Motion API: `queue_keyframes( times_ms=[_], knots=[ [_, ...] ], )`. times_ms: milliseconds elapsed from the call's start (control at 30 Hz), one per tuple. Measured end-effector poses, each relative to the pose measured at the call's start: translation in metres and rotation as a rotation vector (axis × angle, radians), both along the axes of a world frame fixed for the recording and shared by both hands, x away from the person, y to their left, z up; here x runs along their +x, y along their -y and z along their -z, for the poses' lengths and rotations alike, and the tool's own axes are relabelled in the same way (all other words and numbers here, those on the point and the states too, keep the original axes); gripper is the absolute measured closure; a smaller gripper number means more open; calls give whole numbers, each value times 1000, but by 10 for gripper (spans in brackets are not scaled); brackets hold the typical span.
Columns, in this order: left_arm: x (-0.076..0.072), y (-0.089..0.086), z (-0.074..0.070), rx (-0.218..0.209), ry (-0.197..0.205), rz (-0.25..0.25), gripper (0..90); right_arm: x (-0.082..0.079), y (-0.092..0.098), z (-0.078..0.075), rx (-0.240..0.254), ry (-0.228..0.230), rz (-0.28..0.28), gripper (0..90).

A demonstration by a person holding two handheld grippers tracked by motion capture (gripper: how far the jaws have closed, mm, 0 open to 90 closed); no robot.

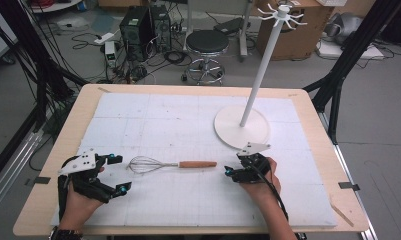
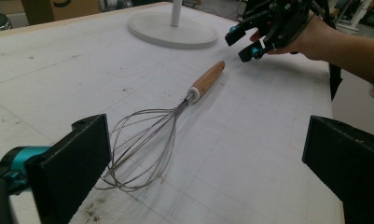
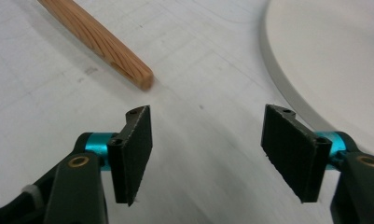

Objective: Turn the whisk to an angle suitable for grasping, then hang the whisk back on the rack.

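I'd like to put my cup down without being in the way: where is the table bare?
The far left of the mat, beyond the whisk, is bare. The stand's base takes the far right; the left gripper and right gripper crowd the near edge.

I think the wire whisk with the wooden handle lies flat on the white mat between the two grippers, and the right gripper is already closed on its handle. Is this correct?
Not quite. The wire whisk with the wooden handle lies flat on the white mat between the grippers, but the right gripper is open, with nothing between its jaws. The right gripper view shows the handle end lying ahead of them, untouched.
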State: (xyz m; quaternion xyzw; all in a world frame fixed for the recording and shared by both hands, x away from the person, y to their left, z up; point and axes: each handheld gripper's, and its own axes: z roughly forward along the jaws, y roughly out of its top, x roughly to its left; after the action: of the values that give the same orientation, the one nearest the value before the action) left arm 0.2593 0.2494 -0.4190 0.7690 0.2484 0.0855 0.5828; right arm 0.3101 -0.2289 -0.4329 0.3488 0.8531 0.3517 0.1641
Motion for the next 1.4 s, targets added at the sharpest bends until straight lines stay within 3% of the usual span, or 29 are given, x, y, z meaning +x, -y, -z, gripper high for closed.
queue_keyframes(
  times_ms=[200,333,467,700,933,1067,1400],
  knots=[
    [0,1,0,0,-1,2,18,-11,23,-6,21,0,11,221],
    [0,0,0,1,-2,4,18,-23,35,-11,27,38,21,180],
    [0,1,0,3,0,3,18,-31,48,-14,87,61,53,149],
    [1,1,0,1,0,3,18,-35,74,-15,197,91,28,29],
    [1,2,1,4,-3,9,18,-37,77,-20,290,118,-49,1],
    [1,2,2,6,-6,7,18,-37,78,-22,320,129,-80,1],
    [3,7,0,11,-3,11,18,-38,84,-22,331,127,-58,1]
  ],
)
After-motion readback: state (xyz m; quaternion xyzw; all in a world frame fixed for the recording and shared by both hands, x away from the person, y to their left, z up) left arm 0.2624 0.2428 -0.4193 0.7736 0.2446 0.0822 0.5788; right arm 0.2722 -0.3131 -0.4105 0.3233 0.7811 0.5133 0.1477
